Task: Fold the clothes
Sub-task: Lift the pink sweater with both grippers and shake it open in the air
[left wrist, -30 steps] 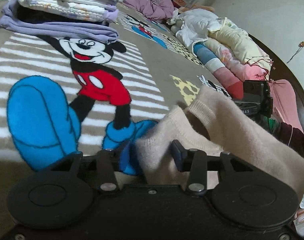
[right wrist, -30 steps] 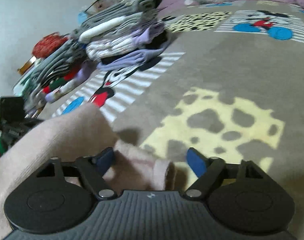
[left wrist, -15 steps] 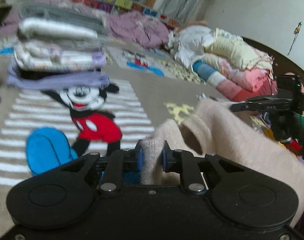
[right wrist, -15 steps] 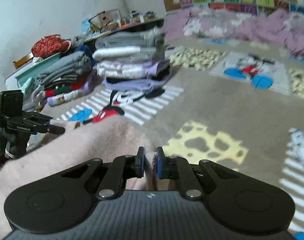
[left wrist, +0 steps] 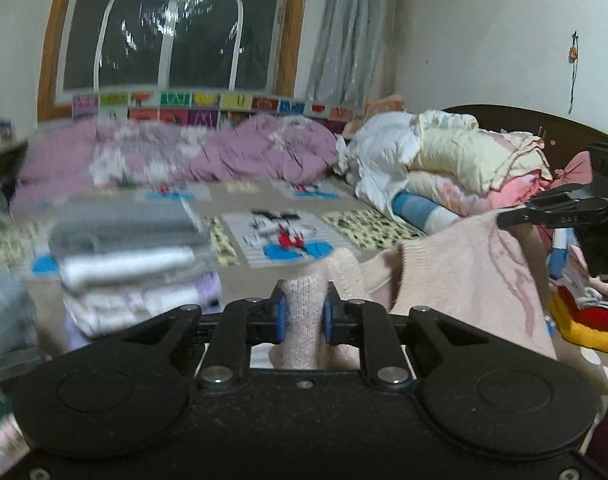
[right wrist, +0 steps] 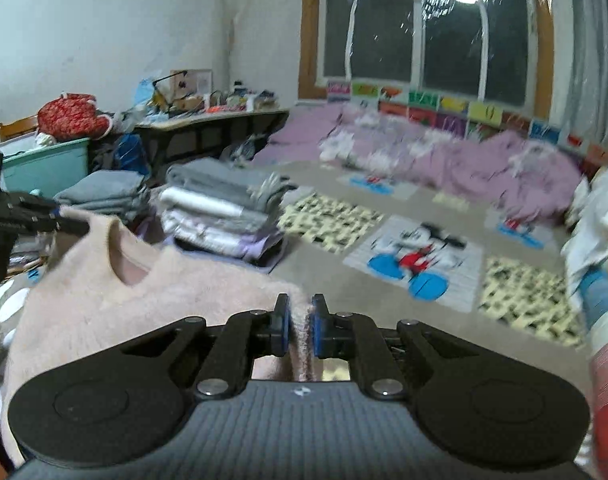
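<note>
A pale pink knitted sweater hangs stretched between my two grippers, lifted above the bed. In the left wrist view my left gripper is shut on a bunched edge of the knit, which stands up between the blue pads. The right gripper shows at the right edge of that view, pinching the sweater's far shoulder. Seen from the right wrist, the right gripper is shut on a thin fold of the sweater, whose neck opening faces up. The left gripper holds the other shoulder at the left edge.
A tall stack of folded clothes stands on the cartoon-mouse bed cover, with a second grey stack beside it. A purple quilt lies under the window. Rolled bedding is piled along the right side. A teal bin and a cluttered desk stand at the left.
Both grippers went from open around the sweater on the bed to shut on it. Both then rose and tipped up, lifting the sweater so the window and walls came into view.
</note>
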`<action>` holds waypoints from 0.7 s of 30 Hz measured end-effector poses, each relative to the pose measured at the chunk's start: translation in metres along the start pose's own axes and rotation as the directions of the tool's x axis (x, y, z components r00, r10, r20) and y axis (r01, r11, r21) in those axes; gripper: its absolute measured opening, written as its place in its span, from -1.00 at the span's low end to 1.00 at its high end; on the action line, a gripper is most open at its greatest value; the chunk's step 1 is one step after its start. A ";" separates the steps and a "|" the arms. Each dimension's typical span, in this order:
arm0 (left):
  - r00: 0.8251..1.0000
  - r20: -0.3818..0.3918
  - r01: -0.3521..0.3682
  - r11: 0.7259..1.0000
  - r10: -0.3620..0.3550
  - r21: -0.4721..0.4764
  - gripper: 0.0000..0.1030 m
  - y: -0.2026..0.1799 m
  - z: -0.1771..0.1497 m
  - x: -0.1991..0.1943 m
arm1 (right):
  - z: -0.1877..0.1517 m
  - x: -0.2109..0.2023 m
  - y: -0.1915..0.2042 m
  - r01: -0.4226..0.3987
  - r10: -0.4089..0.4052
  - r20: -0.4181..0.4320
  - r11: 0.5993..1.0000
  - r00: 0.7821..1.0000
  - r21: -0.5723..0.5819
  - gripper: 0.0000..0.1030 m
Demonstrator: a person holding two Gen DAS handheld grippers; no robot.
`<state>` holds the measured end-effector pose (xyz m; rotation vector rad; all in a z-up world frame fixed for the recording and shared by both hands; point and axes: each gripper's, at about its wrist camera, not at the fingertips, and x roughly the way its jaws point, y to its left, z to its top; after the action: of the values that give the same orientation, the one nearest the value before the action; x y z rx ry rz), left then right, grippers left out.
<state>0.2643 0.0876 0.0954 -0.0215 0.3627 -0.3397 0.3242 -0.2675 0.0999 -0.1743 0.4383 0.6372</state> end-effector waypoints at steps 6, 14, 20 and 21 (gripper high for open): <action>0.998 0.029 -0.065 0.993 0.063 0.094 -0.72 -0.004 0.048 0.012 | 0.029 -0.014 -0.016 0.078 -0.077 0.065 0.997 0.995 -0.010 -0.77; 0.992 0.063 -0.116 0.980 0.107 0.161 -0.72 -0.002 0.095 0.044 | 0.065 -0.020 -0.046 0.131 -0.129 0.129 0.991 0.983 -0.005 -0.77; 0.987 0.104 -0.139 0.975 0.122 0.175 -0.73 -0.002 0.127 0.063 | 0.084 -0.011 -0.067 0.180 -0.177 0.145 0.984 0.973 -0.004 -0.77; 0.986 0.108 -0.143 0.974 0.126 0.174 -0.73 -0.002 0.131 0.067 | 0.087 -0.009 -0.071 0.186 -0.184 0.147 0.982 0.972 -0.004 -0.77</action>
<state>0.3682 0.0588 0.1953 0.1638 0.2351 -0.2351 0.3906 -0.3038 0.1834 -0.1823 0.2715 0.4671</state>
